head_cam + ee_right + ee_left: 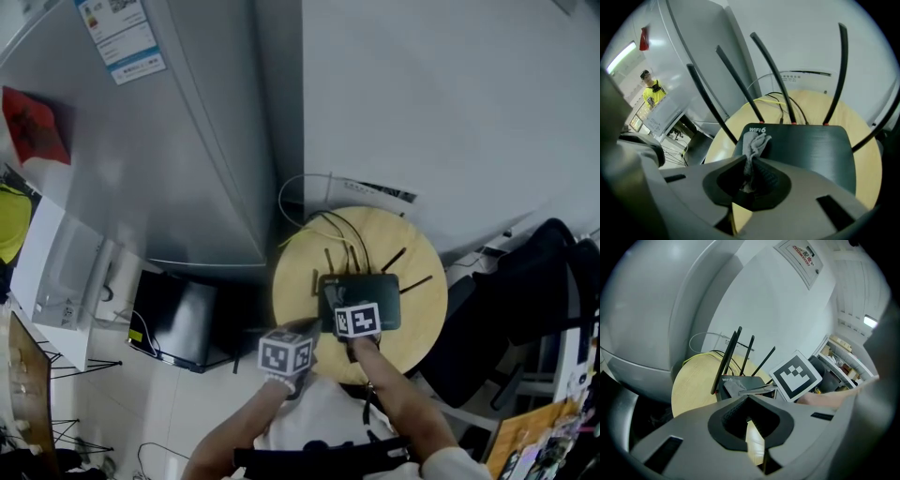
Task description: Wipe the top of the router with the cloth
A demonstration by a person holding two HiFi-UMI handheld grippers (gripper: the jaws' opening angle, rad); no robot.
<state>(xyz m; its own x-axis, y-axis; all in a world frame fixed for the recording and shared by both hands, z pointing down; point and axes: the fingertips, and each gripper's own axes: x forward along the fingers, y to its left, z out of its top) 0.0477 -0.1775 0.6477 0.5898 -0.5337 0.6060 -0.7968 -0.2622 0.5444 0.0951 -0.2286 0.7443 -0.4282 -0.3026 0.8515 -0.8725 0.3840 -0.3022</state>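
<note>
Beside the grey fridge, a round wooden bench carried the router. The right gripper had its jaws clamped on the cloth, which lay on the router's top. The left gripper, jaws closed on nothing, hung just short of the router.

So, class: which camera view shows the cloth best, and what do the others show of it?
The right gripper view: the grey cloth is close up, pinched in the right claw, its end on the router. The left gripper view shows only a small grey patch; in the head view it's hidden.
</note>
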